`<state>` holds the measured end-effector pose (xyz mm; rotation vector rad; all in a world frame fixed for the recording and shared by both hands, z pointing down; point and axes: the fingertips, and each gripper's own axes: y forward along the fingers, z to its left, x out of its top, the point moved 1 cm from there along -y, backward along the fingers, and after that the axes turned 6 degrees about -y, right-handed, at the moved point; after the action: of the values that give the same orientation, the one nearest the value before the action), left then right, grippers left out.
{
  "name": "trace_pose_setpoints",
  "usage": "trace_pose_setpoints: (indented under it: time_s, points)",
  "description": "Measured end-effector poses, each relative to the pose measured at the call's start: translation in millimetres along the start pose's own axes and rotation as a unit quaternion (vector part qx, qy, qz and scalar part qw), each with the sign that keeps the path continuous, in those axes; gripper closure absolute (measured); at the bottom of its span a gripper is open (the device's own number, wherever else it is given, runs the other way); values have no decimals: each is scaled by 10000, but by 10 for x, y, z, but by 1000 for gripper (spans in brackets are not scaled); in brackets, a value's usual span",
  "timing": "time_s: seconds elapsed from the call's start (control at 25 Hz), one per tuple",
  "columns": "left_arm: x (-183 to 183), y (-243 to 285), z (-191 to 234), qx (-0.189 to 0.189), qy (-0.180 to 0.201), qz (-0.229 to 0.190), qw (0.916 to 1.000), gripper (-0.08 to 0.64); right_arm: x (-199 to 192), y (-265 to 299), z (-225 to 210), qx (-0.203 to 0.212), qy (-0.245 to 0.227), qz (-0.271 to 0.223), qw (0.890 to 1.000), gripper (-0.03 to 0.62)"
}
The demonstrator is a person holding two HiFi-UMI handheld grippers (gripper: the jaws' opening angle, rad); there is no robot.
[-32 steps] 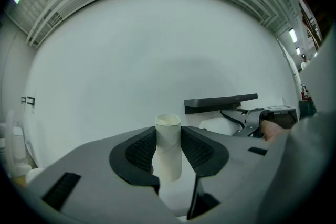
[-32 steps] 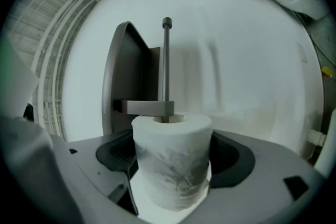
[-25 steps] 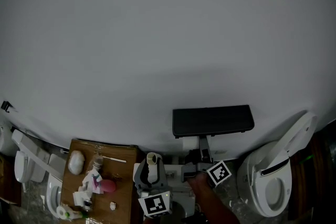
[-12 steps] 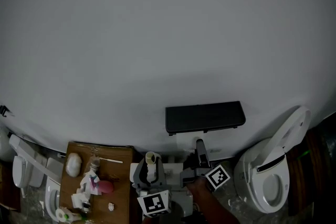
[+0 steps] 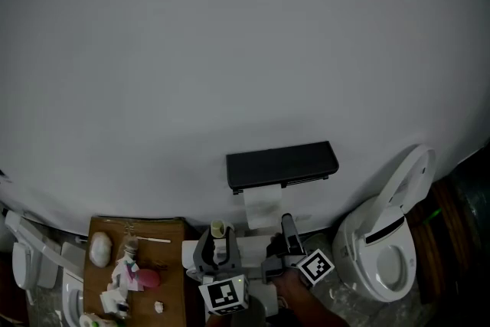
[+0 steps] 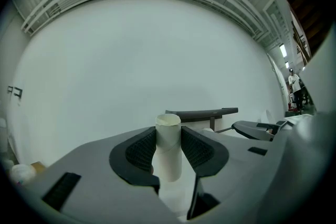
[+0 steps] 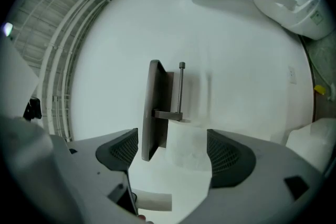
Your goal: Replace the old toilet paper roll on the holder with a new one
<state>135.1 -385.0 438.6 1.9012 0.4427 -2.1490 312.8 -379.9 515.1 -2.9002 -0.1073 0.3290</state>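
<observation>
No legible text, numbers, brands. Only coded square markers (image 5: pixel 223 296) on gripper cubes (image 5: pixel 316 267).

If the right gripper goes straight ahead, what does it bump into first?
Most likely the white paper roll at the holder. It sits straight ahead, between the right gripper's open jaws and not touching them. How close it is can't be told for sure.

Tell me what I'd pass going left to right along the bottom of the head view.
In order: wooden table → cardboard tube → black holder → toilet.
</observation>
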Motion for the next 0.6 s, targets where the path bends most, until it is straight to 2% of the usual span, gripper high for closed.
trace_pose_setpoints:
  time_s: [0.32, 0.6]
  points:
    - [-64, -97, -106, -416, 132, 72, 9990, 397, 81, -340, 178, 10, -359, -209, 9991, 206]
    - [-89, -186, -206, -794, 52, 111, 9968, 397, 145, -613, 282, 68, -455, -529, 9975, 209]
